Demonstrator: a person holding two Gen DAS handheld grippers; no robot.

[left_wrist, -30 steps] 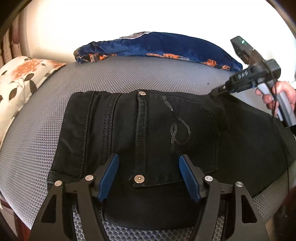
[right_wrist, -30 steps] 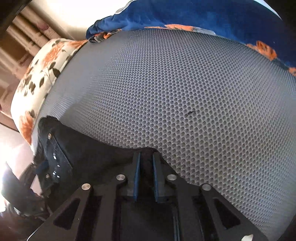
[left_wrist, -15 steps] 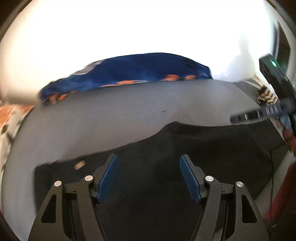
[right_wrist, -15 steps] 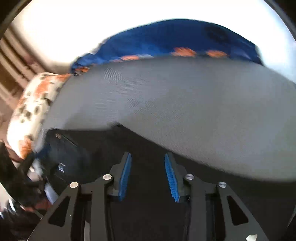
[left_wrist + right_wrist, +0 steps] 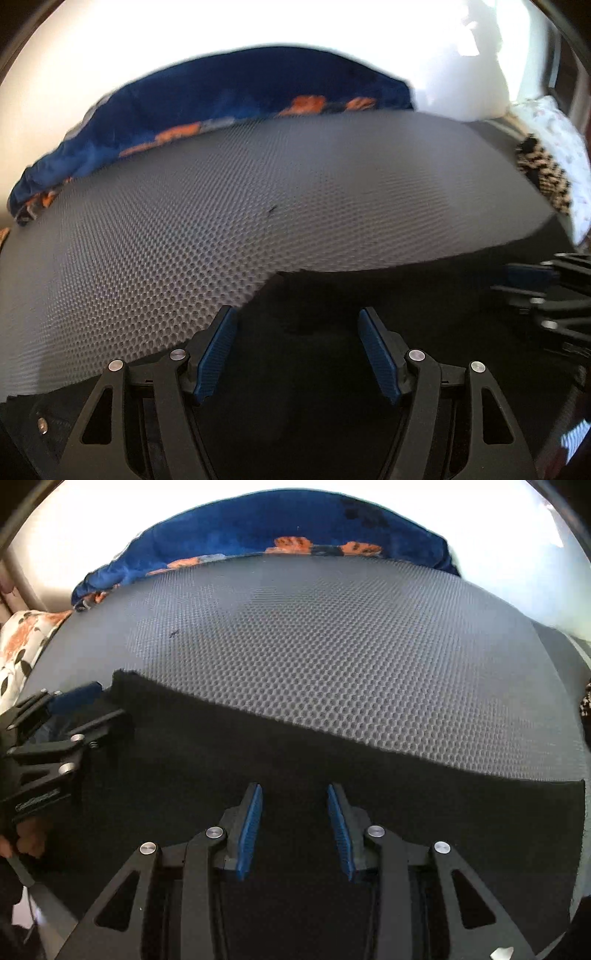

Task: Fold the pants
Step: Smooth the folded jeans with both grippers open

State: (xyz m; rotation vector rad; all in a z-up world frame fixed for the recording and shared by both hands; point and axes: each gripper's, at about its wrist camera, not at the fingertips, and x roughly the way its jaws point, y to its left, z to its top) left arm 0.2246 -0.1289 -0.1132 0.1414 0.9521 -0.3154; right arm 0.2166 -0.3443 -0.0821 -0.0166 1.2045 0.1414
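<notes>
Both claws, left claw (image 5: 297, 349) and right claw (image 5: 294, 825), hover spread over the black pants (image 5: 332, 768), whose length runs along the bed's (image 5: 332, 646) near edge.

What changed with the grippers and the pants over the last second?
The right gripper let go of the pants; its fingers, pinched on the edge a second ago, now stand open. Both views shifted along the pants. The left gripper stayed open, and the pants stayed on the grey mat.
</notes>
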